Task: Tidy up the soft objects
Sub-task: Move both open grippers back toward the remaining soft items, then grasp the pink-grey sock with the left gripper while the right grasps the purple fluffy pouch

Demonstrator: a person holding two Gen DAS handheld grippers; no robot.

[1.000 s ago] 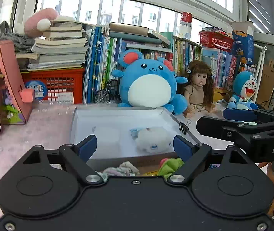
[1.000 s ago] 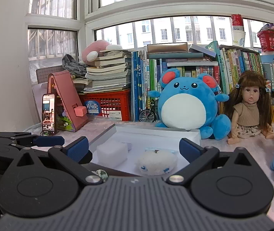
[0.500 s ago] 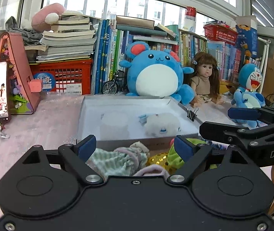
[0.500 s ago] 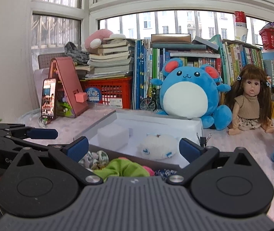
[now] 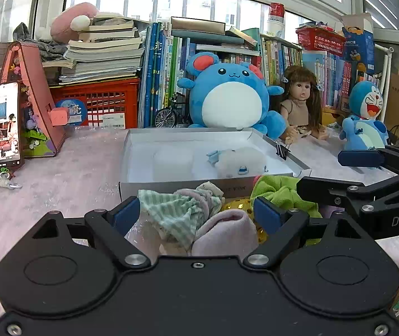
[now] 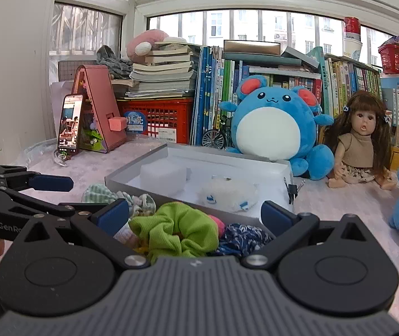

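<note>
Grey cardboard tray [image 5: 132, 151] sat mid-table, already holding a white foam block [image 6: 163, 175] and a small white plush [image 5: 240, 161]. Just before it lay the cloth pile [image 5: 188, 212]. My left gripper [image 5: 196, 214] and right gripper [image 6: 195, 218] hung spread and empty over it. I judged the step as approach; next, clamp one piece: striped cloth [image 5: 171, 210] or green scrunchie [image 6: 177, 228].

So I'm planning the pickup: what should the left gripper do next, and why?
Probably ease the left gripper down and close on the green-striped cloth: its fingers stand open either side of it, not pressing, and the shallow white cardboard tray beyond has room.
</note>
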